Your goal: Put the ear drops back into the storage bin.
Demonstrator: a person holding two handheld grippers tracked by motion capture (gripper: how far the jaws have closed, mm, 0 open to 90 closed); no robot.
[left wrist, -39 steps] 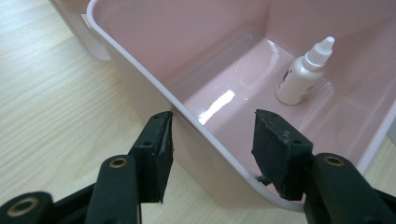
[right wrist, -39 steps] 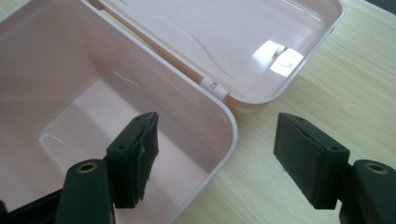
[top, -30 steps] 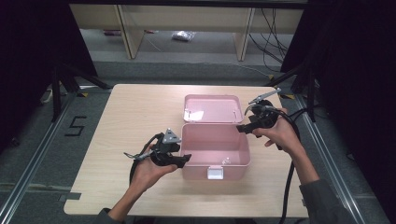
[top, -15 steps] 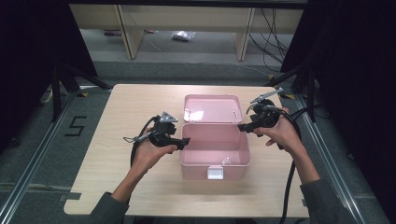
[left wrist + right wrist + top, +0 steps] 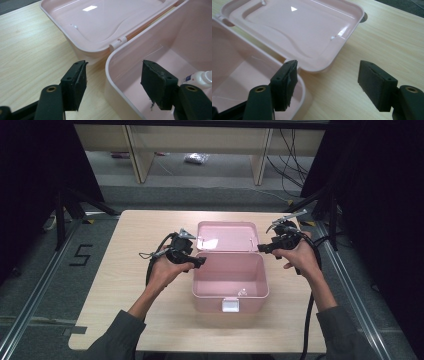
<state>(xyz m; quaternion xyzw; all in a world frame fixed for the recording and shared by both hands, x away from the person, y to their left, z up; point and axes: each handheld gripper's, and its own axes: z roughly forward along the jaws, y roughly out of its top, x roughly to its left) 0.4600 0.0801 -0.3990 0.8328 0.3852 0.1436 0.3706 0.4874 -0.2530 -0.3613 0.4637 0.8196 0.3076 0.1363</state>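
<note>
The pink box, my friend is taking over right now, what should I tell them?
Left tool: open, one jaw on each side of the pink box wall at its back left corner, gripping nothing.
Right tool: open, at the back right corner, holding nothing.
Box: on the table, lid swung fully open behind it; a small white bottle lies inside.
Done: lid open.
Left: probably closing the lid or taking the bottle out.

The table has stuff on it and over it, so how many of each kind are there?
Pink box with its lid open: 1
White bottle inside the box: 1
Black grippers, left gripper and right gripper, both open: 2
Total: 4
</note>
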